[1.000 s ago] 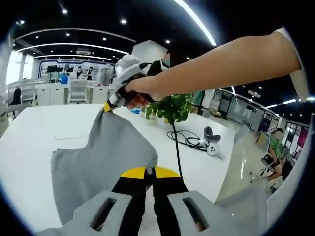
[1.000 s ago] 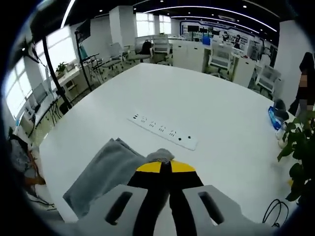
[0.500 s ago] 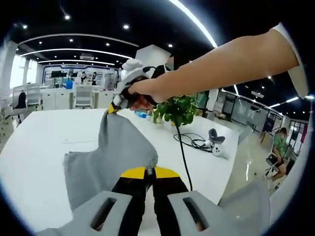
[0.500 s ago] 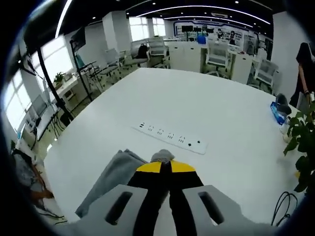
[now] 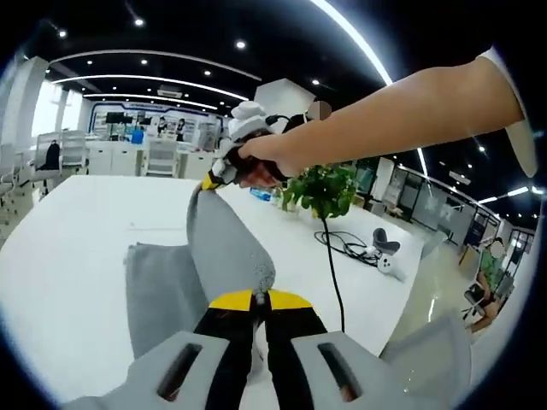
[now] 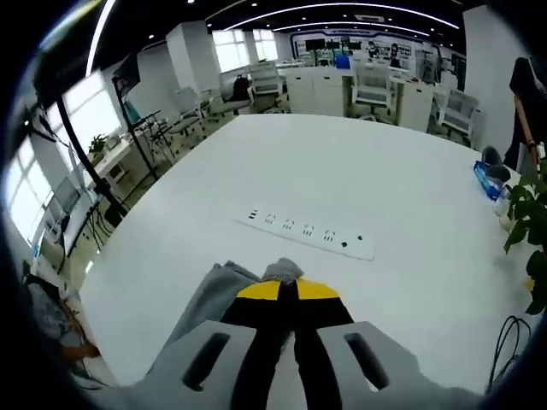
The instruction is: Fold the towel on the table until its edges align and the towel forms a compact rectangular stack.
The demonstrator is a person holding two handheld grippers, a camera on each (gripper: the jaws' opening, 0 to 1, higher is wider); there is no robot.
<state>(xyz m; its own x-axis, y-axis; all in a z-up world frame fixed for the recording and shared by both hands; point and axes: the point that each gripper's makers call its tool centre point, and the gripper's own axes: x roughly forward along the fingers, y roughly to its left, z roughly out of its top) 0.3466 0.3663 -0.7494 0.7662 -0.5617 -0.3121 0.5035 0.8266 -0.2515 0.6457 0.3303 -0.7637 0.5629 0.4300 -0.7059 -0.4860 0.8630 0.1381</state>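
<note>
Towel [image 5: 218,256] is hanging in the air between the two tools, a grey cloth pinched at one corner by each, its lower part trailing down to the white surface [image 5: 68,256] ahead of and below the left hand-held gripper [image 5: 261,295]. That left hand-held gripper is clenching a fold of the cloth right at its yellow-tipped jaws, which are standing closed on the fabric. Beyond it, up and ahead, the right hand-held gripper [image 5: 208,181] is pinching the far corner, a person's bare arm [image 5: 402,107] reaching in behind it. In the right gripper view the right hand-held gripper [image 6: 286,289] is likewise gripping a bunched tuft of towel [image 6: 218,290] at its tips, with the rest draping to its left. Ahead of those jaws a white power strip [image 6: 312,235] is lying on the surface [image 6: 359,171]; a potted plant [image 5: 325,188] and a black cable [image 5: 338,265] are sitting to the right of the left tool. The likely trouble from here is uneven edges: with the cloth sagging and twisted between the two grips, lowering it carelessly could lay it skewed or bunched. A thin pinch could also slip under the towel's own weight, or the trailing hem could drag over the power strip.
</note>
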